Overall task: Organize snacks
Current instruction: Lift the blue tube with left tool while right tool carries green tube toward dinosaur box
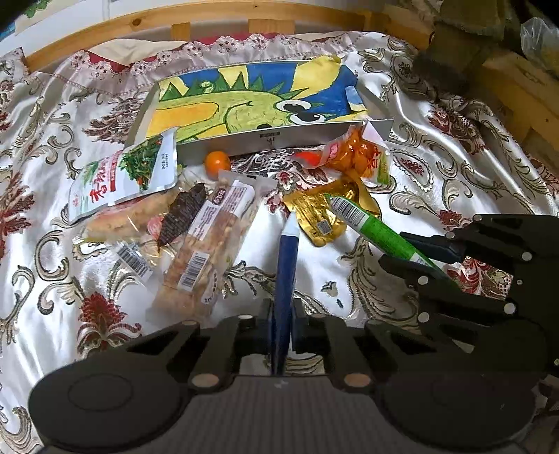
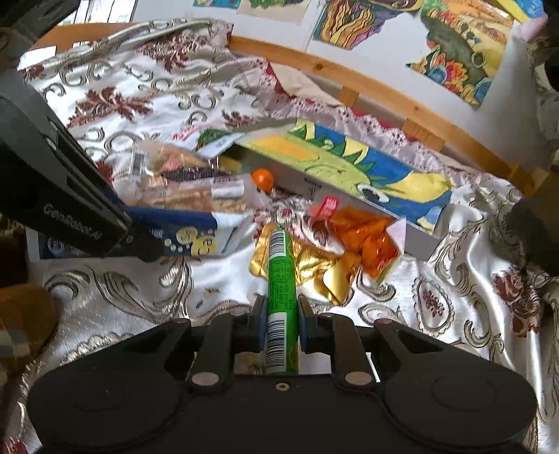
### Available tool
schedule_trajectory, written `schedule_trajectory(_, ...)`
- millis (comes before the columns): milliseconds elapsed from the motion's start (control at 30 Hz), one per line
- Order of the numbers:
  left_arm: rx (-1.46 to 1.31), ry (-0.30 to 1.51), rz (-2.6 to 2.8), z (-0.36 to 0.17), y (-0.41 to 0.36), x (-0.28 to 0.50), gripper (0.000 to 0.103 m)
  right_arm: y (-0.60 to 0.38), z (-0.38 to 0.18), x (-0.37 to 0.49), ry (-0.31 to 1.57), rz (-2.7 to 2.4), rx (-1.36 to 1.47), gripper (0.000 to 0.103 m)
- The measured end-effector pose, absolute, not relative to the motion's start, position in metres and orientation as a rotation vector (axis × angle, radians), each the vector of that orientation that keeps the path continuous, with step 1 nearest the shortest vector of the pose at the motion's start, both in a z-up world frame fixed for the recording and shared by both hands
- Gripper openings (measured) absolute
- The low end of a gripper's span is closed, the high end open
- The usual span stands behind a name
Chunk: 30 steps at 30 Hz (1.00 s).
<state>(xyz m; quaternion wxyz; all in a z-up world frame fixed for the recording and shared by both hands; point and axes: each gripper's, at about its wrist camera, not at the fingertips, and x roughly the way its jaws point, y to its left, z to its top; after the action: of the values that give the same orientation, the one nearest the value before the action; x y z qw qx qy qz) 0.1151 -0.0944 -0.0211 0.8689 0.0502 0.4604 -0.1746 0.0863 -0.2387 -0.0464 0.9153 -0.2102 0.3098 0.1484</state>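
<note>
My left gripper [image 1: 282,319] is shut on a flat blue packet [image 1: 285,265], held edge-on above the cloth. In the right wrist view the same blue packet [image 2: 188,237] shows yellow cartoon print, with the left gripper [image 2: 139,241] on its near end. My right gripper [image 2: 282,310] is shut on a green stick pack [image 2: 279,272] with barcodes; it points toward the snack pile. From the left wrist view the right gripper [image 1: 429,258] sits at the right, the green stick pack [image 1: 370,227] jutting out of it. A shallow grey box [image 1: 279,139] lined with a dragon drawing lies behind the pile.
Loose on the patterned cloth lie a white-green pouch [image 1: 122,178], a clear-wrapped pastry [image 1: 209,244], a dark fish snack [image 1: 181,216], an orange ball [image 1: 217,162], an orange packet [image 1: 356,153] and a gold packet [image 1: 318,216]. A wooden rail [image 1: 209,21] borders the far side.
</note>
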Motion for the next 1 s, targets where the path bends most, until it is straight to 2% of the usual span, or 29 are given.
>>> schedule_trajectory(300, 0.093, 0.958, -0.347, -0.022, -0.092, 0.11, 0.01, -0.238, -0.041, 0.082, 0.611, 0.296, -0.424, 0.018)
schedule_trajectory(833, 0.039, 0.736, -0.324, 0.033, -0.093, 0.127, 0.009, -0.247, -0.009, 0.093, 0.447, 0.242, -0.373, 0.018)
schedule_trajectory(1000, 0.014, 0.725, -0.315, 0.032, -0.093, 0.151, 0.009, -0.258, -0.003, 0.111, 0.413, 0.209, -0.342, 0.018)
